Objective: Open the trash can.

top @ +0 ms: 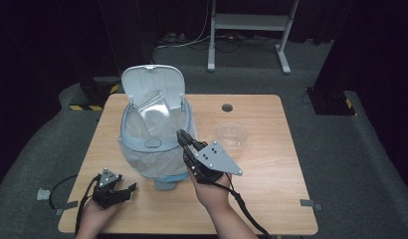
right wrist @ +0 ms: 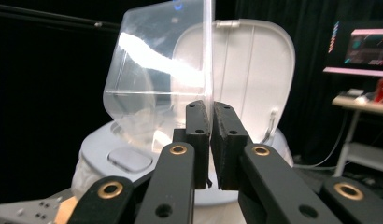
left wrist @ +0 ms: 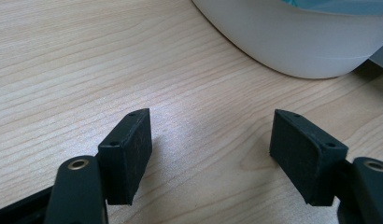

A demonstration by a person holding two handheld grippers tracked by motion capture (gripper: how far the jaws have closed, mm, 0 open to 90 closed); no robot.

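White bin (top: 154, 94), clear container (right wrist: 157, 84) — pale wood-grain table (left wrist: 87, 60).

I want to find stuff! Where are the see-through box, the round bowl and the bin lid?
See-through box (right wrist: 152, 79), right gripper view, its clear side wall.
Round bowl (top: 231, 135), high view, its middle.
Bin lid (top: 147, 84), high view, its inner face.

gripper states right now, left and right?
Left gripper: open, holding nothing, low over the table.
Right gripper: closed on the edge of a clear plastic container, held above the open bin.

our left tongs (top: 123, 191) low at our side, jaws spread wide, our right tongs (top: 184, 140) raised, jaws pinched together
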